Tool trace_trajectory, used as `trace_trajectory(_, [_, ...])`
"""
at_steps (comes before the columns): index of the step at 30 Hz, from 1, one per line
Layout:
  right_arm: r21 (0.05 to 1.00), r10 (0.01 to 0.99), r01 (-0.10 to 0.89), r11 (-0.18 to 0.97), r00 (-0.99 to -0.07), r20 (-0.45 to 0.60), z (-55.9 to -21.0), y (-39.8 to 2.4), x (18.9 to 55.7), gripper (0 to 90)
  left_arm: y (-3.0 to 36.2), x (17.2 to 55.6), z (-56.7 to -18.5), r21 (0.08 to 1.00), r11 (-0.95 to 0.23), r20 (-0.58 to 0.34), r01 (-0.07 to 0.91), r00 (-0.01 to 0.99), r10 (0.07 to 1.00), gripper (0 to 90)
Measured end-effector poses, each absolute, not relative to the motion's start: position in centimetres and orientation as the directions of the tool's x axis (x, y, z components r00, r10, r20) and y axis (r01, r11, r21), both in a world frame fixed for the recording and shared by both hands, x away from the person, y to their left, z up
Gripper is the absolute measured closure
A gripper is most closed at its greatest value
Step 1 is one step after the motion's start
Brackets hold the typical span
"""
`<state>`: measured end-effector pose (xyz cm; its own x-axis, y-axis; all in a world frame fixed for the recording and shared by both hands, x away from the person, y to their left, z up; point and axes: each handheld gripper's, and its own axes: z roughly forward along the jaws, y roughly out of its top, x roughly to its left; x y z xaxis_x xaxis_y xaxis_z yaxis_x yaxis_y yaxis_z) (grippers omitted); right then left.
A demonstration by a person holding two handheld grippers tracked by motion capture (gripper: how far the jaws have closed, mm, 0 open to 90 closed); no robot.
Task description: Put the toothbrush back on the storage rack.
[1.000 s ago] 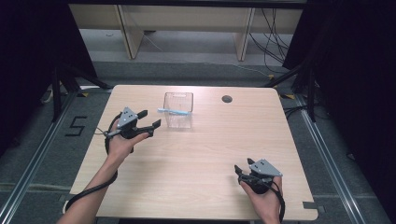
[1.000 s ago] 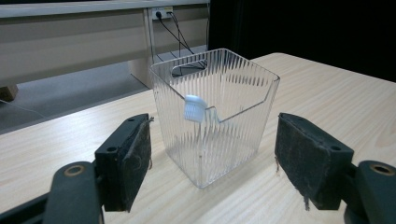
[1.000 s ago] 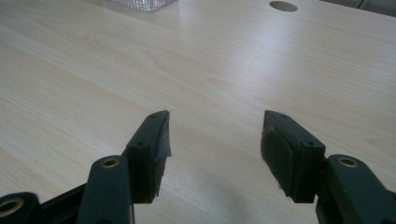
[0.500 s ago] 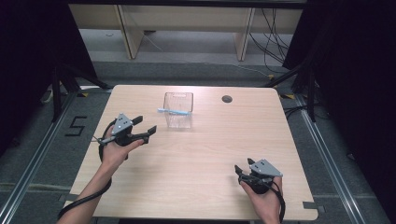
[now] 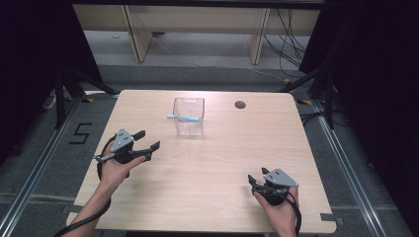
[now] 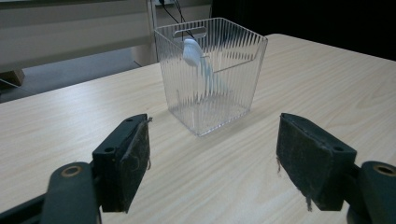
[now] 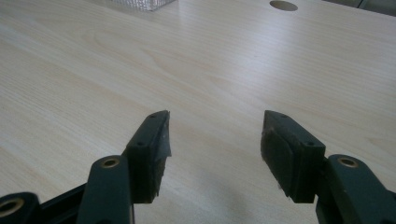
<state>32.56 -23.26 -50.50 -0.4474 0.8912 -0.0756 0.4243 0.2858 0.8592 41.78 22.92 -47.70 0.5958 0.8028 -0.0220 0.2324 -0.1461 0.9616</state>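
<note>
A clear ribbed plastic bin (image 5: 188, 116) stands upright on the far middle of the wooden table (image 5: 207, 163). A pale blue spoon-like utensil (image 5: 182, 117) leans inside it, its end sticking out over the bin's left rim; in the left gripper view the bin (image 6: 212, 74) and the utensil (image 6: 201, 65) stand just ahead of the jaws. My left gripper (image 5: 149, 140) is open and empty, held to the bin's left and nearer the front. My right gripper (image 5: 256, 180) is open and empty near the front right edge, low over bare wood (image 7: 210, 93).
A round cable hole (image 5: 240, 104) sits in the tabletop at the back right of the bin. Wooden shelving (image 5: 197, 24) and cables lie on the floor beyond the table. A floor mark "5" (image 5: 81, 133) is left of the table.
My left gripper has drawn back from the bin, moving left and toward the front edge, still open. The right gripper has stayed put.
</note>
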Motion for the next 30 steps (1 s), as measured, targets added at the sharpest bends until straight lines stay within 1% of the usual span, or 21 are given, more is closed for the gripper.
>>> trace_trajectory(13, [0.859,0.890,0.423,0.289,-0.448,-0.079,-50.5,-23.3,32.6,43.0,24.0,39.6,-49.2,0.952,-0.166,-0.021,0.258,0.596,0.803,24.8])
trace_trajectory(16, [0.857,0.895,0.441,0.268,-0.444,-0.051,-50.5,-23.3,32.5,43.0,24.5,39.1,-49.5,0.952,-0.159,-0.029,0.263,0.592,0.805,24.7])
trace_trajectory(22, [0.860,0.892,0.423,0.284,-0.446,-0.075,-50.6,-23.3,32.6,43.0,25.2,37.9,-50.4,0.950,-0.151,-0.038,0.272,0.583,0.812,24.7])
trace_trajectory(23, [0.856,0.893,0.441,0.270,-0.447,-0.051,-50.5,-23.2,32.5,43.0,25.2,37.7,-50.5,0.948,-0.151,-0.041,0.280,0.580,0.814,24.7])
trace_trajectory(27, [0.860,0.893,0.426,0.281,-0.444,-0.072,-50.5,-23.3,32.5,43.0,25.3,37.0,-51.1,0.950,-0.138,-0.051,0.281,0.574,0.817,24.7])
trace_trajectory(30, [0.858,0.891,0.435,0.272,-0.451,-0.054,-50.6,-23.1,32.5,43.0,25.6,36.4,-51.8,0.947,-0.137,-0.058,0.292,0.570,0.820,24.7])
